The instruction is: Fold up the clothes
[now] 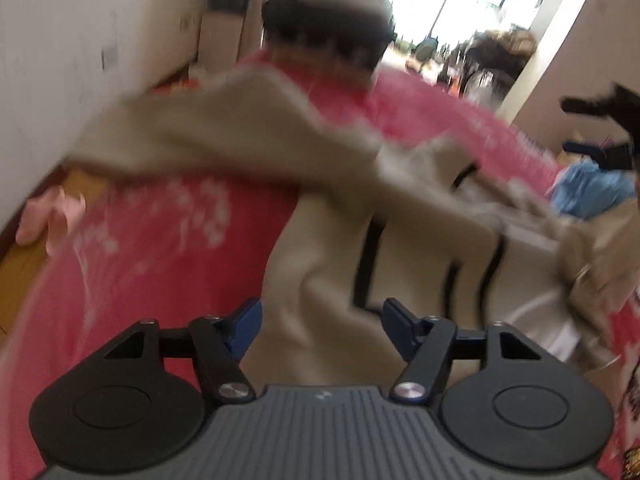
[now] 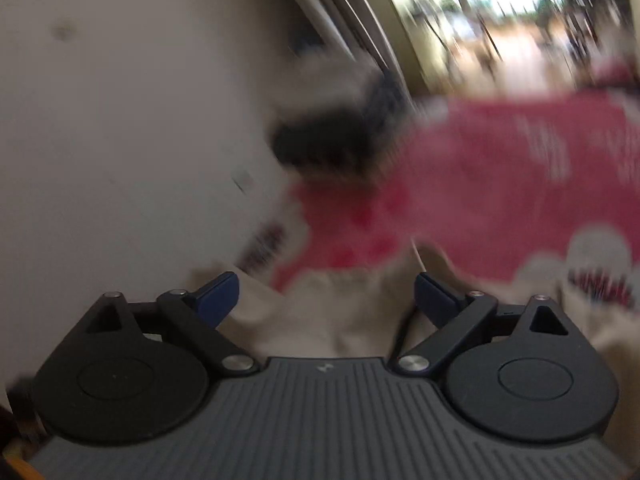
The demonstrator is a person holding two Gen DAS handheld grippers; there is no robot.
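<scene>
A beige jacket (image 1: 328, 216) with black trim lies spread and rumpled on a pink bedspread (image 1: 152, 240); one sleeve stretches to the left. My left gripper (image 1: 320, 328) is open just above the jacket's near part, nothing between its blue-tipped fingers (image 1: 246, 322). The right gripper (image 1: 600, 128) shows at the far right edge of the left wrist view, above the jacket's crumpled right side. In the blurred right wrist view my right gripper (image 2: 326, 300) is open over beige fabric (image 2: 332, 312), with the pink bedspread (image 2: 500, 184) beyond.
A dark and light pile of clothing (image 1: 324, 20) sits at the bed's far end. A white wall (image 1: 80, 40) runs along the left. A pink item (image 1: 52, 216) lies at the bed's left edge over the wood floor. Blue fabric (image 1: 592, 188) lies at right.
</scene>
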